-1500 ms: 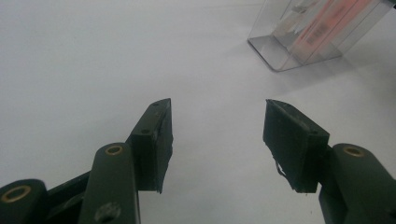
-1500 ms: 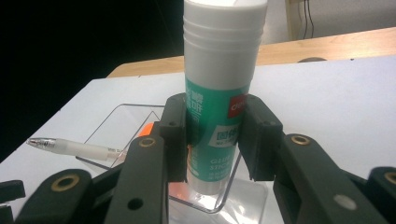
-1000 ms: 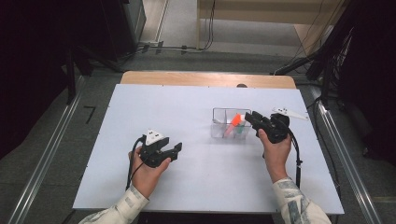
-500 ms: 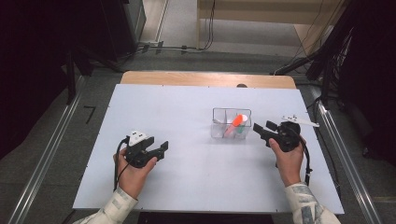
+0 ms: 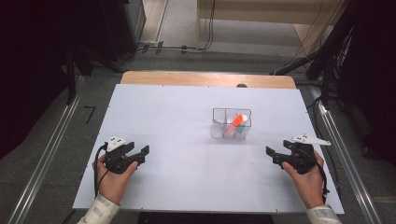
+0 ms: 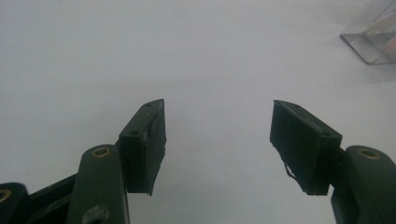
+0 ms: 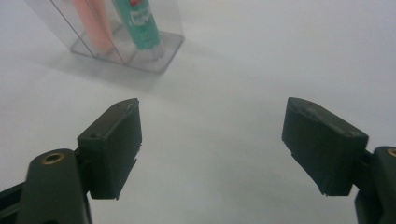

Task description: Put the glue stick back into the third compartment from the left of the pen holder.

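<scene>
On the white tabletop (image 5: pixel 187 140), a clear divided organizer (image 5: pixel 231 123) holds an orange marker (image 5: pixel 236 122) and a green tube (image 7: pixel 140 25), right of centre. Left gripper (image 5: pixel 135 156) and right gripper (image 5: pixel 275 156) sit near the front corners, jaws just widened, both empty. Best parked low and clear of the organizer. Grey floor, cables and dark racks around.
</scene>
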